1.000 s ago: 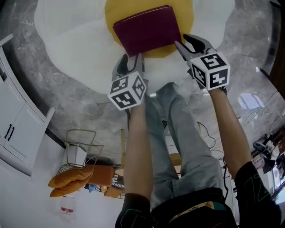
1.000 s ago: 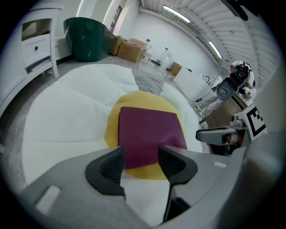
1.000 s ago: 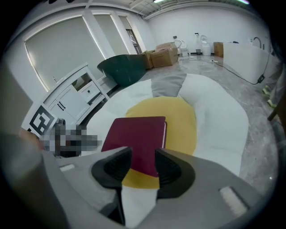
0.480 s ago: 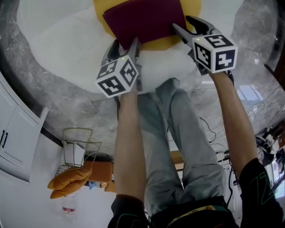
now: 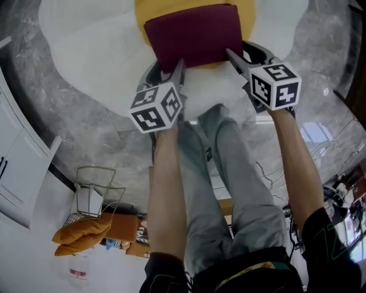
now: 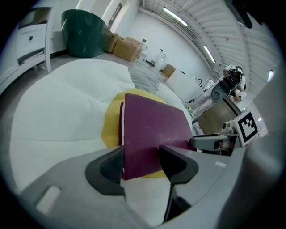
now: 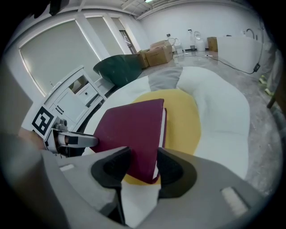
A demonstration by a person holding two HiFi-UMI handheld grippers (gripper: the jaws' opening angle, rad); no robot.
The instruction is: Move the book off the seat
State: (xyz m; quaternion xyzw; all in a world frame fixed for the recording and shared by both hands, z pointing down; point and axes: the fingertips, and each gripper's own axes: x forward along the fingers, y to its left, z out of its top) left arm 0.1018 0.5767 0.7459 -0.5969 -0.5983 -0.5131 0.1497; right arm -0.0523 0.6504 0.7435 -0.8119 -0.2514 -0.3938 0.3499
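A maroon book (image 5: 191, 34) lies flat on the yellow middle (image 5: 143, 11) of a white, egg-shaped soft seat (image 5: 103, 51). My left gripper (image 5: 166, 67) is at the book's near left corner, my right gripper (image 5: 240, 54) at its near right corner. In the left gripper view the book (image 6: 152, 129) has its corner between the jaws of the left gripper (image 6: 142, 163), which are closing. The right gripper view shows the book (image 7: 129, 129) with its spine corner between the closing jaws of the right gripper (image 7: 144, 163). I see no pad pressing on the book.
Grey marbled floor (image 5: 86, 131) surrounds the seat. The person's legs (image 5: 217, 171) stand just behind the grippers. A white cabinet (image 5: 11, 171), a wire basket (image 5: 94, 189) and an orange cushion (image 5: 80, 229) are at the left. A green beanbag (image 6: 82, 38) and boxes (image 6: 125, 44) lie beyond.
Both grippers have pushed forward from just short of the book's near edge until their tips straddle its two near corners. The book has stayed flat on the seat.
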